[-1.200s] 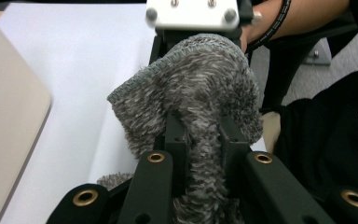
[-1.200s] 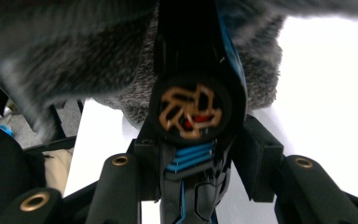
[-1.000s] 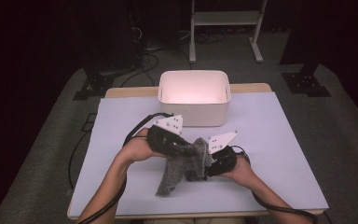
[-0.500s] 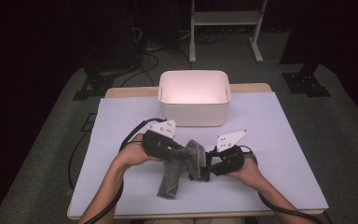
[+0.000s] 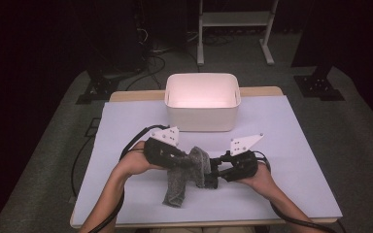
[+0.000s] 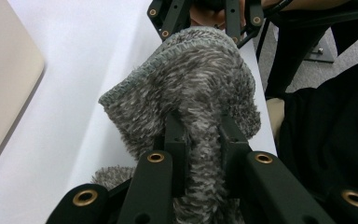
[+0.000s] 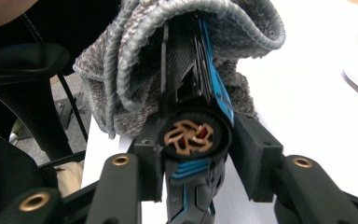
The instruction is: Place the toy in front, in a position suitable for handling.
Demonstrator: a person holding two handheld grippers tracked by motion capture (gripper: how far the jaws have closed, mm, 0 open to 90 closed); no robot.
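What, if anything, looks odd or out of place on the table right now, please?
Nothing looks spilled or damaged. The grey cloth hangs bunched between the left gripper and the black-and-blue object held in the right gripper; the white bin stands upright.

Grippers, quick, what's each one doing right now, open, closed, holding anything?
Left claw: closed on the grey fuzzy cloth.
Right claw: closed on a black and blue tool, its far end inside the cloth.

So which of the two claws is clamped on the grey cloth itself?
The left claw: its jaws pinch the grey cloth. The right claw instead grips a black-and-blue tool poking into it.
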